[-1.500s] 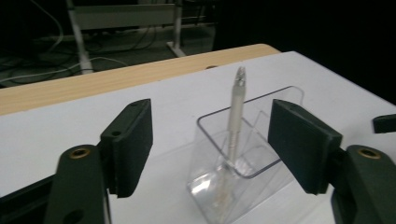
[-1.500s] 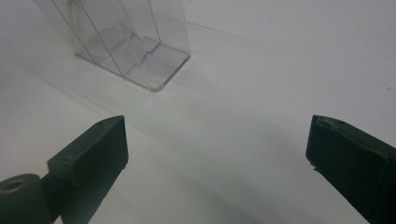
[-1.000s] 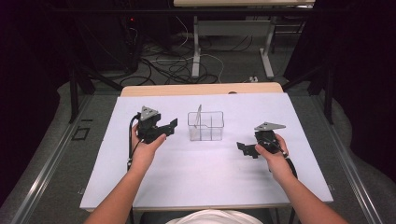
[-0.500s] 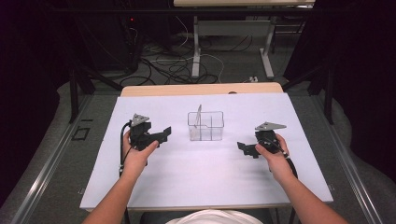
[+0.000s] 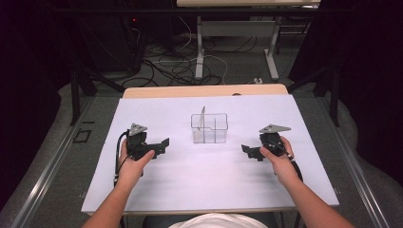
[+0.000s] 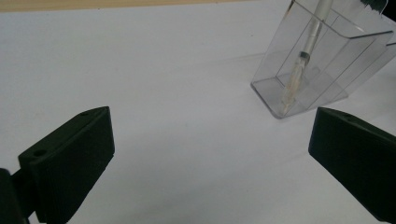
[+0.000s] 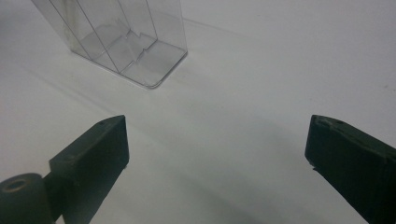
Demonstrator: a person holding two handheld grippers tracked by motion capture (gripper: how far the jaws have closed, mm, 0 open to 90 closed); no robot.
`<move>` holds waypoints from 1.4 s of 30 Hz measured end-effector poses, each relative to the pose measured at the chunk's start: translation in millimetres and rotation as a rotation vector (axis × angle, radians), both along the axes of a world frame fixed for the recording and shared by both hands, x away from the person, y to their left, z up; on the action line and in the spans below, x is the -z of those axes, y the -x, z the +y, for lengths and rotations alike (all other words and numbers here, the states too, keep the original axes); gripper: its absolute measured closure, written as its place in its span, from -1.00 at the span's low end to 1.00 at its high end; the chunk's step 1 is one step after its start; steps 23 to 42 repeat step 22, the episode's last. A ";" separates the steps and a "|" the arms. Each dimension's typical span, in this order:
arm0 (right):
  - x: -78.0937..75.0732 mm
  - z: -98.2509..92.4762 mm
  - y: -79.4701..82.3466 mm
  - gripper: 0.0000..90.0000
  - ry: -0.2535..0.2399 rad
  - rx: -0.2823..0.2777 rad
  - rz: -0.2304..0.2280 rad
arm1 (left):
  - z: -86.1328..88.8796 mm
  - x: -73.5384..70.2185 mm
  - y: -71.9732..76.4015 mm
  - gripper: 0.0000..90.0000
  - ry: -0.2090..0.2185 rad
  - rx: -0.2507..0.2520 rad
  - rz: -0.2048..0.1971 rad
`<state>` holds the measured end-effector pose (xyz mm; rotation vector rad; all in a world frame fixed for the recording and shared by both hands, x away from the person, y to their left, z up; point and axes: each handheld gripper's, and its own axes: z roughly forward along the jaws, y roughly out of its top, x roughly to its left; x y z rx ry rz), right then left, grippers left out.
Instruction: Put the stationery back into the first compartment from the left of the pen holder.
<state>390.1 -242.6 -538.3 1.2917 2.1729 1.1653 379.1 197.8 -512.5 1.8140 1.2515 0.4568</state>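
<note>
Clear plastic divided box [image 5: 209, 128] at centre of white-covered counter [image 5: 199, 175], thin translucent stick [image 6: 299, 65] leaning inside. Left hand-held gripper [image 5: 161, 145] left of box, jaws spread, empty. Right hand-held gripper [image 5: 248, 151] right of box, jaws spread, empty.

A: What's around the white sheet [image 5: 204, 175]?
B: Wooden tabletop edge [image 5: 204, 90] just behind it. Tangled cables [image 5: 176, 66] on floor beyond, w/ white table legs [image 5: 199, 52] farther back. Grey floor either side.
</note>
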 end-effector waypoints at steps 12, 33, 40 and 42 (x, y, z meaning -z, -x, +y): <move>0.5 1.2 -0.5 -0.87 0.002 -0.004 -0.002 | 7.1 13.2 -2.9 -1.00 0.007 -0.028 0.024; 1.9 2.6 -1.2 -0.87 0.013 -0.008 -0.001 | 7.1 18.0 -5.1 -1.00 0.001 -0.036 0.029; 1.9 2.6 -1.2 -0.87 0.013 -0.008 -0.001 | 7.1 18.0 -5.1 -1.00 0.001 -0.036 0.029; 1.9 2.6 -1.2 -0.87 0.013 -0.008 -0.001 | 7.1 18.0 -5.1 -1.00 0.001 -0.036 0.029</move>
